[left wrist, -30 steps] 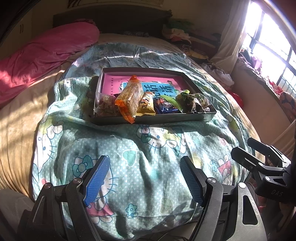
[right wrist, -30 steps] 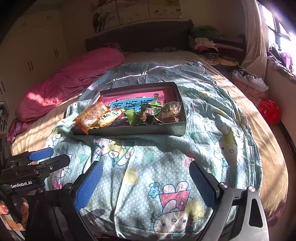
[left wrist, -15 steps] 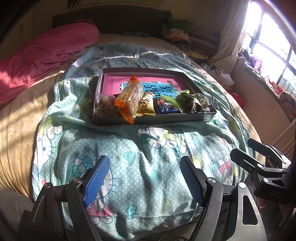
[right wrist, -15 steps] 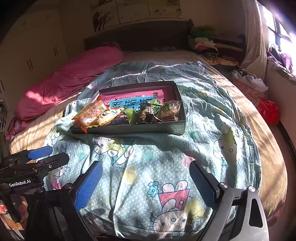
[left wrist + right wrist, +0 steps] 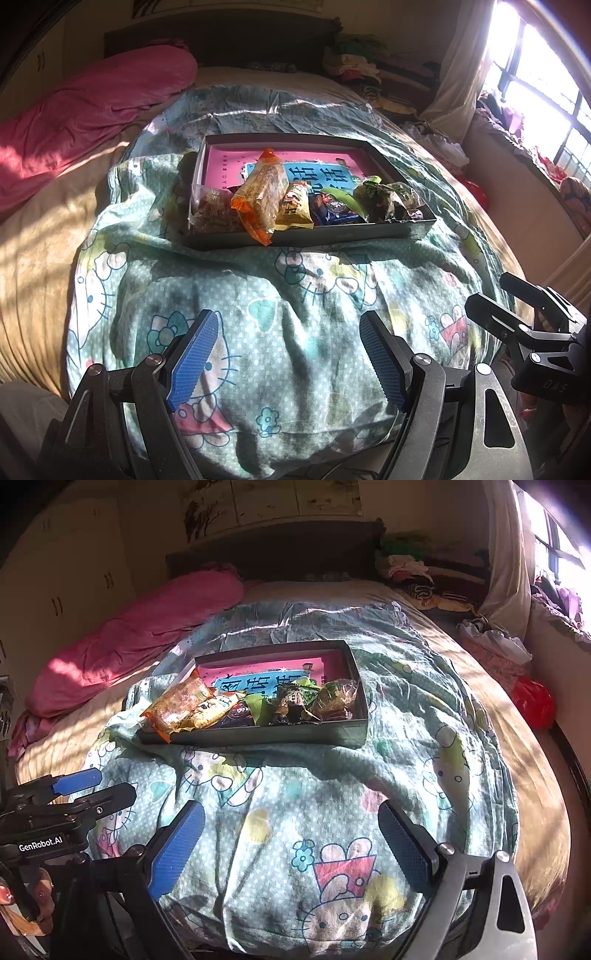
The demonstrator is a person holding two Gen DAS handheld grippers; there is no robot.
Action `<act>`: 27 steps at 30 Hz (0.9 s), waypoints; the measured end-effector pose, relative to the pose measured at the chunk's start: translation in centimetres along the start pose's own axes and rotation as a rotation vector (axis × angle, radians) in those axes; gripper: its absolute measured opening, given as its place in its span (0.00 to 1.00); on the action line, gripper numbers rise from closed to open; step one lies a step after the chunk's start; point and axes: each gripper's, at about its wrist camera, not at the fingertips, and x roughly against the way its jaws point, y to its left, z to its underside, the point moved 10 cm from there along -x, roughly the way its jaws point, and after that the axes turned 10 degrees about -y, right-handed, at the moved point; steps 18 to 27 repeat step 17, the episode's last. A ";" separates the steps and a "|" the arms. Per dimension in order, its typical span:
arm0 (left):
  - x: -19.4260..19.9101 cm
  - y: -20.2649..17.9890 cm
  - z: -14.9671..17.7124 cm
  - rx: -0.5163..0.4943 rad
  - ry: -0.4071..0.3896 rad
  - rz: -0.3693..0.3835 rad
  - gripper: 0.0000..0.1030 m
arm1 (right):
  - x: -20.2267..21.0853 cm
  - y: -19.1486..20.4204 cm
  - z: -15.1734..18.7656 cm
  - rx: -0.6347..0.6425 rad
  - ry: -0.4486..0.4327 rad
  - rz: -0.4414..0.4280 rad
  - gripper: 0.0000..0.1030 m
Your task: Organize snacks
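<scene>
Ahead, snacks (image 5: 295,199) lie well beyond left gripper (image 5: 288,354).

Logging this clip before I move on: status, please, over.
Left gripper and right gripper open, empty, short of the box. Snacks lined along its near edge, orange packet overhanging. Only quilt between, over.

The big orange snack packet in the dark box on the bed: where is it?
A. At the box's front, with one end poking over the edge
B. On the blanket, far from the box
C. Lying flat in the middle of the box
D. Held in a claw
A: the big orange plastic snack packet leans at the front of the dark shallow cardboard box, its lower end hanging over the front wall.
</scene>
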 end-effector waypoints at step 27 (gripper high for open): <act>-0.4 2.0 -2.5 0.028 -0.101 -0.022 0.78 | -1.2 -2.4 -0.2 -0.015 -0.009 0.062 0.92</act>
